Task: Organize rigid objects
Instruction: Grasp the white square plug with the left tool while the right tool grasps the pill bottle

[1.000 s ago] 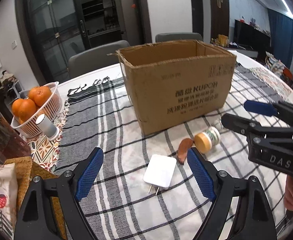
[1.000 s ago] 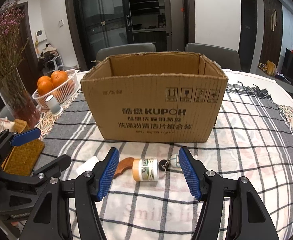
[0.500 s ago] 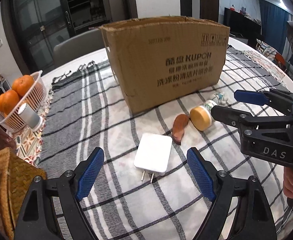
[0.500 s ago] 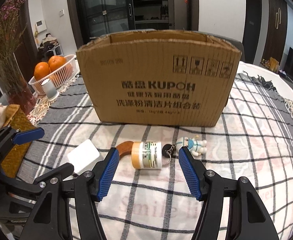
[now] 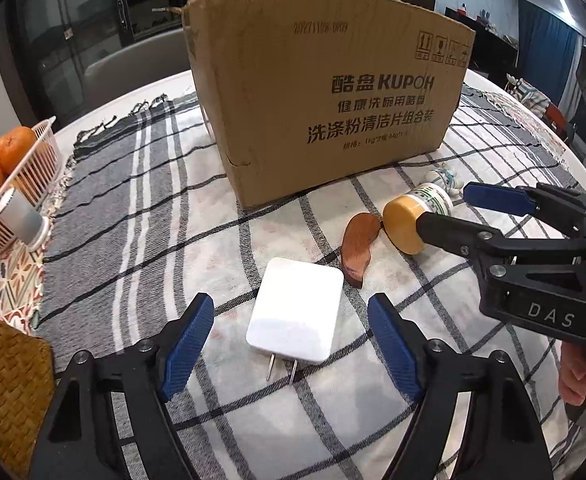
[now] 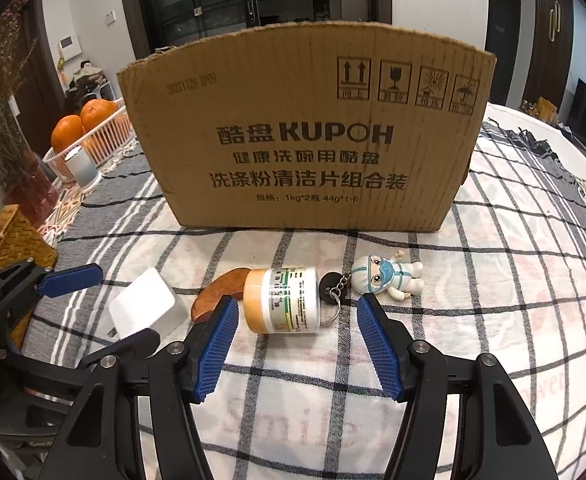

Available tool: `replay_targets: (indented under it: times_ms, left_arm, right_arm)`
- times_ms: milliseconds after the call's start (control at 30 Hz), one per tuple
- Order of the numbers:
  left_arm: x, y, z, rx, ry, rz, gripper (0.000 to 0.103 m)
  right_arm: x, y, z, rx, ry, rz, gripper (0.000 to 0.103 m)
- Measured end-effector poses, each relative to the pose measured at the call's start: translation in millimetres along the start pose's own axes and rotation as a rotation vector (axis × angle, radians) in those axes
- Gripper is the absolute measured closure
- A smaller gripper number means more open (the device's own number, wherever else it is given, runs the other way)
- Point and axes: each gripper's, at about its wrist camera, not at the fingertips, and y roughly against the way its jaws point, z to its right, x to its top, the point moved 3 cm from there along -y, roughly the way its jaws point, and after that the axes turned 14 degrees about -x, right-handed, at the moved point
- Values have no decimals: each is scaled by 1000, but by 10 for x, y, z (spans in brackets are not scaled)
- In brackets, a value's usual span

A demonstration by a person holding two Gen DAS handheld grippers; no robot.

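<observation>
Left tool jaws apart, just been closing, white plug charger between them untouched on the checked tabletop, right tool spread wide before the lying pill bottle, cardboard box behind

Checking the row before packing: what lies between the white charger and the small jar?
A brown wooden piece lies between the white charger and the jar, clearest in the left wrist view.

Small jar on its side between apparently untouching fingers.
</observation>
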Motion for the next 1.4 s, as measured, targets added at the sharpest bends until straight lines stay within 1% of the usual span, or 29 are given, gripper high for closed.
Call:
replay_targets:
  times_ms: [33, 100, 267, 400, 500, 567, 633, 667, 700, 800, 967, 1067, 1400]
  left_arm:
    - [9, -17, -11, -4, 4, 0, 25]
    - [22, -57, -41, -6, 14, -3, 30]
    - [34, -143, -71, -30, 31, -12, 34]
    - [23, -225, -86, -34, 41, -24, 41]
    - [17, -262, -95, -30, 46, -20, 44]
    - [22, -267, -94, -27, 49, -18, 45]
    - [25, -261, -110, -26, 62, -6, 50]
    - [27, -252, -123, -19, 71, 4, 57]
    - [27, -247, -136, -17, 80, 9, 58]
    - [28, -237, -166, -25, 112, 27, 58]
    - [48, -232, -188, -21, 153, 38, 58]
    - [56, -188, -188, -11, 180, 59, 59]
    - [99, 41, -107, 10, 205, 121, 59]
  right_arm:
    - [5, -22, -7, 2, -1, -4, 40]
    - [17, -63, -18, -2, -4, -11, 40]
    - [35, -135, -45, 0, -7, -25, 40]
    - [38, -150, -56, 0, -1, -26, 42]
    - [25, -169, -78, 1, 5, -34, 44]
    - [15, -189, -99, 3, 10, -38, 48]
    - [11, -201, -110, 9, 10, -41, 52]
    - [9, -206, -116, 13, 10, -44, 57]
    - [9, -208, -129, 18, 14, -45, 59]
    - [10, -198, -167, 8, 29, -40, 60]
    - [36, -165, -171, 14, 11, -39, 61]
    - [52, -135, -161, 10, 15, -30, 61]
    - [80, 33, -50, 27, -1, -1, 61]
